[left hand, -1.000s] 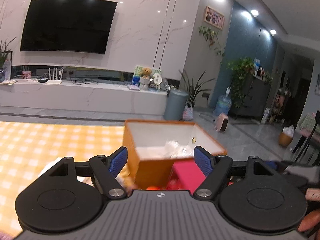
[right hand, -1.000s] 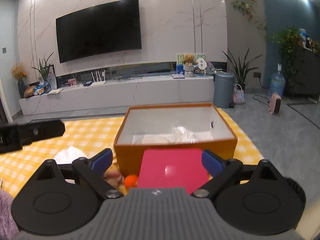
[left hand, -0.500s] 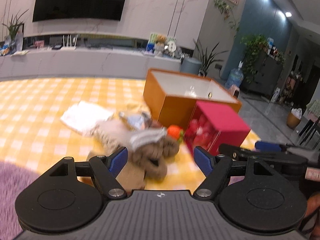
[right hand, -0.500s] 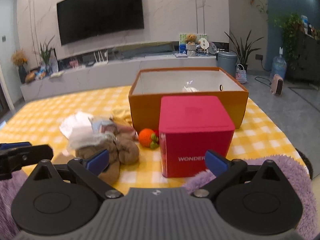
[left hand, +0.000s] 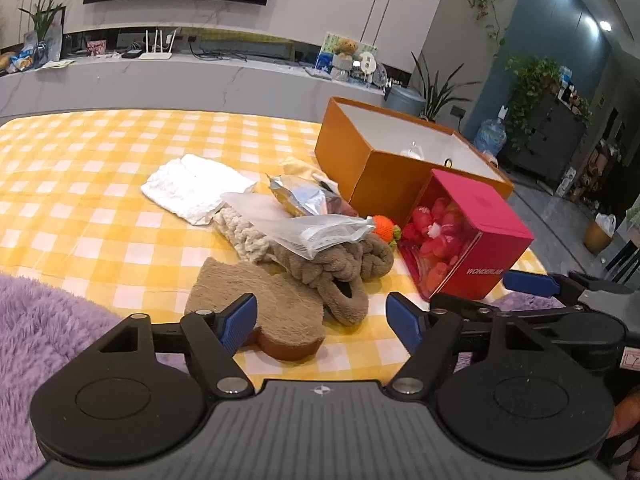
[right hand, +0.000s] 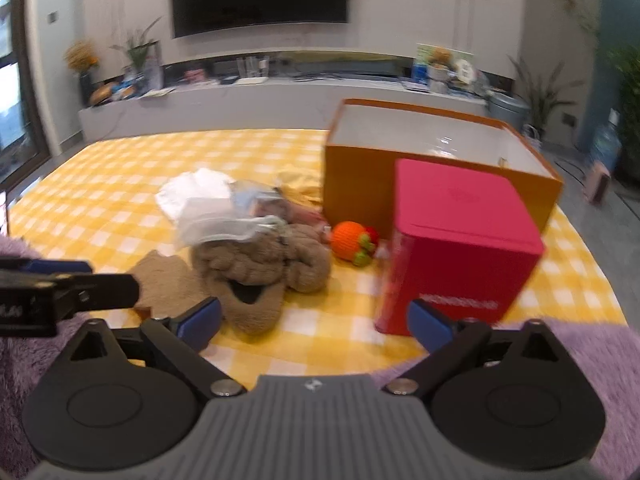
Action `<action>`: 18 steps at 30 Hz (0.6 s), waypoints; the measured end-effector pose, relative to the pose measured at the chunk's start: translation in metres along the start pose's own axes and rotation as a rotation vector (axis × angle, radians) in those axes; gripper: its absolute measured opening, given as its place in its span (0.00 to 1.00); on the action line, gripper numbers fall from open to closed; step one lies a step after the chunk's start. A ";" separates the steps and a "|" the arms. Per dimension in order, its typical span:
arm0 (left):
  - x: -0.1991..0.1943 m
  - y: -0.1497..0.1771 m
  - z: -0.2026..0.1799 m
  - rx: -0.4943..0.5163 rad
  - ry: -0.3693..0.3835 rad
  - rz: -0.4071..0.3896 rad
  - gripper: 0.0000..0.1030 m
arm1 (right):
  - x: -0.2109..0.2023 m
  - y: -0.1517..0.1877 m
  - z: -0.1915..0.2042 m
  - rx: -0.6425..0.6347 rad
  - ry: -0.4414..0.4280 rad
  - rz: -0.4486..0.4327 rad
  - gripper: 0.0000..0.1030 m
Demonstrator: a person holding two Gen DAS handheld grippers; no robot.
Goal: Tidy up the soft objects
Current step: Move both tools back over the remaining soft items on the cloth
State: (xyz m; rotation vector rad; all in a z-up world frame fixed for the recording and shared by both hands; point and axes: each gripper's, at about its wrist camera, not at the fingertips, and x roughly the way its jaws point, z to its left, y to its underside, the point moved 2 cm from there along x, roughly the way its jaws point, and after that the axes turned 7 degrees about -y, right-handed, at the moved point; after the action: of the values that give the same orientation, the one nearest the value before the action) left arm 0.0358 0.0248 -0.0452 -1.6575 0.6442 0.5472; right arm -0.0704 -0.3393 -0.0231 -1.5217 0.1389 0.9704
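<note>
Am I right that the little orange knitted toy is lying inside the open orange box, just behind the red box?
Not quite. The orange knitted toy lies on the checked cloth outside the orange box, between the brown slippers and the red box. The right wrist view shows it.

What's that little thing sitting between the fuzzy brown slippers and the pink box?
A small orange knitted toy with green leaves, lying between the fuzzy brown slippers and the pink box, clearest in the right wrist view.
</note>
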 end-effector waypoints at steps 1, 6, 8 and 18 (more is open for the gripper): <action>0.002 -0.001 0.001 0.012 -0.006 0.012 0.82 | 0.004 -0.001 0.003 -0.018 -0.012 0.008 0.84; 0.012 -0.002 0.011 0.027 -0.028 0.064 0.82 | 0.021 -0.003 0.015 -0.092 -0.049 0.042 0.83; 0.017 -0.002 0.018 0.009 -0.038 0.084 0.82 | 0.028 -0.003 0.015 -0.098 -0.061 0.057 0.82; 0.048 -0.018 0.036 0.088 -0.085 0.242 0.85 | 0.067 -0.014 0.022 -0.189 -0.100 0.117 0.83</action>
State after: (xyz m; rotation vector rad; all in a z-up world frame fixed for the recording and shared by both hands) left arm 0.0830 0.0571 -0.0703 -1.4748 0.8008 0.7481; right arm -0.0295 -0.2877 -0.0518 -1.6483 0.0671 1.1780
